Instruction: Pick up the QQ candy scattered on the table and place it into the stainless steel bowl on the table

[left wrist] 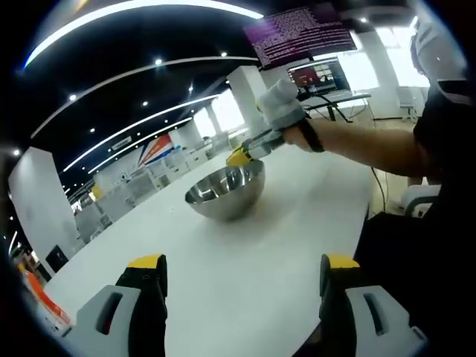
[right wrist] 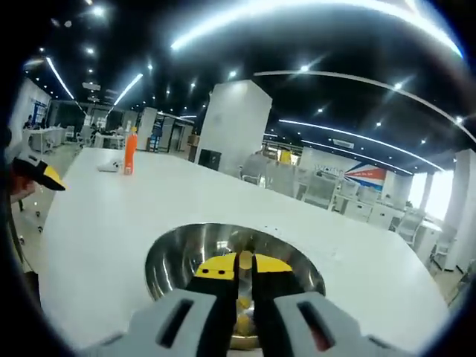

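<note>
My left gripper (left wrist: 242, 271) hangs low over the white table (left wrist: 245, 282), its 2 yellow-tipped jaws spread wide apart with nothing between them. Straight ahead of those jaws, well apart from them, stands the stainless steel bowl (left wrist: 225, 192), upright on the table. Beyond the bowl, from the right side of the left gripper view, my gloved right hand (left wrist: 285, 111) reaches in with my right gripper (left wrist: 238, 157), whose yellow tips sit just over the bowl's far rim. In the right gripper view the right gripper (right wrist: 245, 262) points down into the bowl (right wrist: 178, 256), directly above its hollow; the 2 jaws stand almost together, pinching a small pale yellow piece of QQ candy (right wrist: 245, 259) between the tips. Below the tips, on the bowl's floor, lie more yellow candies (right wrist: 242, 324), partly hidden by the jaws, so I cannot count them. Far ahead and left of the right gripper, near the table's far end, an orange bottle (right wrist: 130, 152) stands upright with a small white object (right wrist: 111, 166) just beside it. At the left edge of that view, 1 yellow tip of my left gripper (right wrist: 46, 177) shows. Above my right hand in the left gripper view, 2 monitors (left wrist: 303, 36) glow with text, too small to read. Past the table stand white desks (right wrist: 327, 193) and a white pillar (right wrist: 232, 126).
</note>
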